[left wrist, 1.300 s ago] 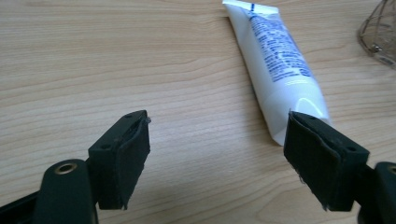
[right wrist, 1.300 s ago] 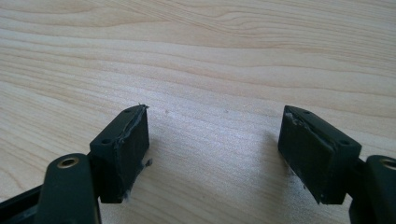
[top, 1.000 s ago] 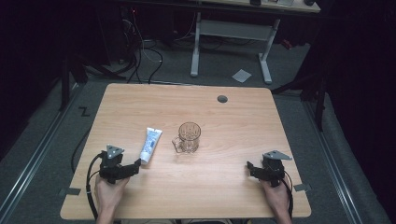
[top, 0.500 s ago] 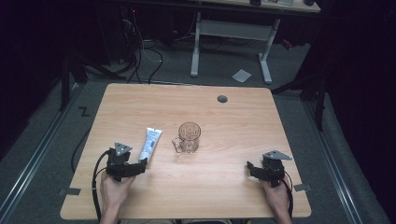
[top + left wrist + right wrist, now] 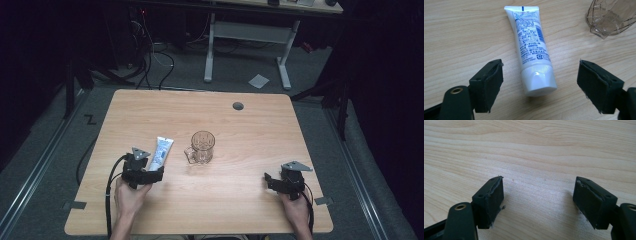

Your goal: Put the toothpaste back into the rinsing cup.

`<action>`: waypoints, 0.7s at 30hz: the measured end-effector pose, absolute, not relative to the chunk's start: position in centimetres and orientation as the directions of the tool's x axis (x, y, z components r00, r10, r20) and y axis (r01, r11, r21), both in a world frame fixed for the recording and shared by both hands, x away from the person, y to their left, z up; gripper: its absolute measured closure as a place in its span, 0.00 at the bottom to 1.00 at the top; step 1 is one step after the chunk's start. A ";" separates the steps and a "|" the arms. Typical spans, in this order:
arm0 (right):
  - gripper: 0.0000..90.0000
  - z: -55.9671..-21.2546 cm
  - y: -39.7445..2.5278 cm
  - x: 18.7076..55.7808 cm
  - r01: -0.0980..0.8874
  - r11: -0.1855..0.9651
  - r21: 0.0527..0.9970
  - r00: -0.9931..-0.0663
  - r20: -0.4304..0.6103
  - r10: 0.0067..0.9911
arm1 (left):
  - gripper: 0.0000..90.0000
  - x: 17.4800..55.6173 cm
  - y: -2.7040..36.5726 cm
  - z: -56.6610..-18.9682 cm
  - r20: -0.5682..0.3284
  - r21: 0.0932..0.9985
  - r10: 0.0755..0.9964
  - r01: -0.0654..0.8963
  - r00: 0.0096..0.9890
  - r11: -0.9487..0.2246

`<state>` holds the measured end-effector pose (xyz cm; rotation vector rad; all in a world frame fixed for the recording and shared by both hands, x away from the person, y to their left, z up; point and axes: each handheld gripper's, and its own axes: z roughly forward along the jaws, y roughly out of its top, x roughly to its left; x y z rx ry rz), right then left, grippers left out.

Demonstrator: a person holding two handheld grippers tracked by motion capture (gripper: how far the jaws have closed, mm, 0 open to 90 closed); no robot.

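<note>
The left tongs (image 5: 156, 174) have crept forward and to the right since a second ago, and now they sit right at the cap end of the white tube (image 5: 161, 152), jaws spread wide, gripping nothing. From the left gripper view the tube (image 5: 531, 50) lies flat between the two black jaws, its ribbed white cap nearest the camera and clear of both pads, its flat crimped tail pointing away. Blue print covers its smooth, glossy plastic body. The pads (image 5: 489, 82) are thick, matte black blocks with slightly frayed edges.

The right tongs (image 5: 270, 181) haven't budged from the earlier frames; they rest low near the right front of the tabletop (image 5: 250, 135), jaws equally wide apart with bare wood grain between them in the right gripper view.

Just beyond the tube, to its right, stands the glass mug (image 5: 201, 147), upright, clear, with a faceted cut pattern and a handle on its left; its patterned wall shows at the upper right of the left gripper view (image 5: 610, 16). Tube and mug are near but apart.

The left hand (image 5: 131, 195) wraps the gripper from behind, forearm coming straight up from the near edge. The right hand (image 5: 295, 210) does the same on its side. The tabletop is pale, smooth laminate with a dark round grommet (image 5: 238, 106) near its far edge.
</note>
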<state>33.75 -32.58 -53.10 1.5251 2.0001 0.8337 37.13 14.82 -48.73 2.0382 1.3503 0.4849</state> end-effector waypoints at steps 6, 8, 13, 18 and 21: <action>0.27 -53.1 -32.6 33.7 0.669 0.191 0.719 -0.259 -0.016 0.966 | 0.24 37.7 14.2 -48.5 -0.026 0.682 0.911 0.673 0.412 -0.285; 0.27 -53.1 -32.6 33.7 0.669 0.191 0.719 -0.258 -0.016 0.966 | 0.24 37.8 14.2 -48.4 -0.043 0.688 0.910 0.673 0.412 -0.272; 0.27 -53.1 -32.6 33.7 0.669 0.192 0.718 -0.259 -0.016 0.966 | 0.24 38.2 14.2 -48.5 -0.045 0.679 0.914 0.683 0.404 -0.269; 0.27 -53.1 -32.6 33.7 0.669 0.192 0.718 -0.259 -0.016 0.966 | 0.24 38.7 13.8 -48.2 -0.030 0.668 0.911 0.686 0.412 -0.289; 0.27 -53.1 -32.6 33.7 0.669 0.192 0.718 -0.259 -0.017 0.966 | 0.24 38.9 13.8 -48.0 -0.025 0.666 0.910 0.686 0.415 -0.294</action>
